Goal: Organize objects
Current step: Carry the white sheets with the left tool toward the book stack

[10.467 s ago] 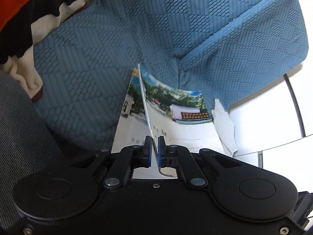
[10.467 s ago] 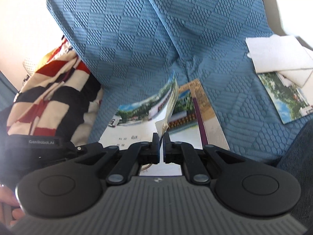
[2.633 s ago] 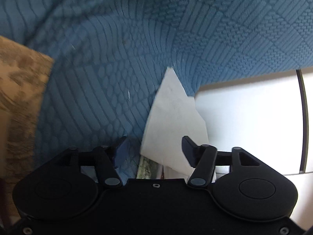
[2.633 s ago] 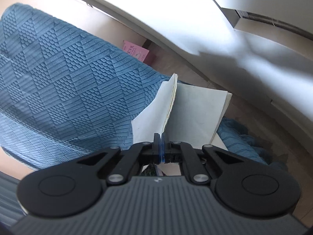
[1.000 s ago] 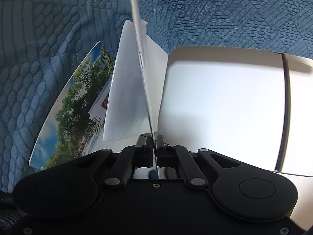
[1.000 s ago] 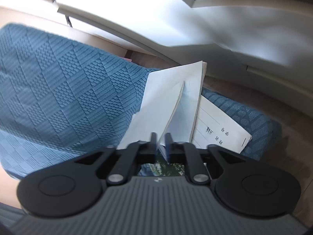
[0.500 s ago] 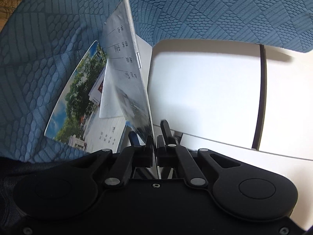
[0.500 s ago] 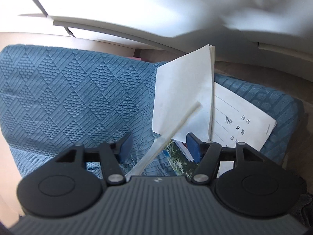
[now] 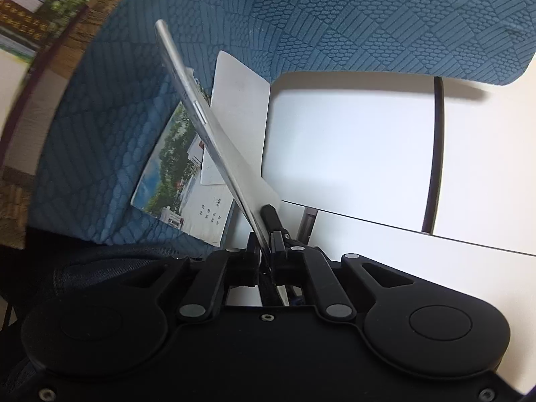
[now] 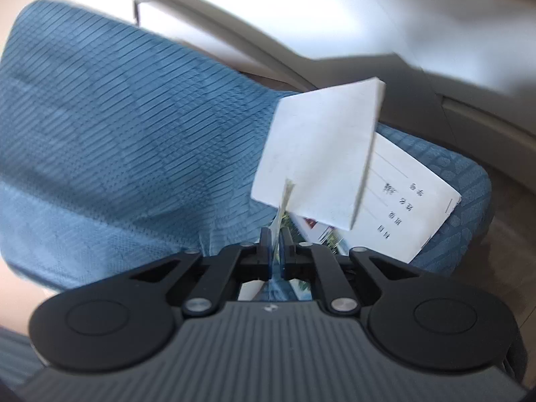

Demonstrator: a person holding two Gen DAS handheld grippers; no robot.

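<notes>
My left tongs (image 9: 264, 244) are clamped on a thin white booklet (image 9: 214, 134), edge-on, tilted up to the far left over the blue textured cover (image 9: 335, 16). Under it lies a photo-cover booklet (image 9: 167, 174) w/ a white sheet (image 9: 241, 100) on top. Right tongs (image 10: 275, 244) are pinched on a photo-cover booklet's edge (image 10: 284, 197); a white booklet (image 10: 318, 154) stands lifted just beyond, a lined booklet (image 10: 408, 197) flat to its right.

Booklet (image 9: 10, 10) cropped (upper left), blurred
</notes>
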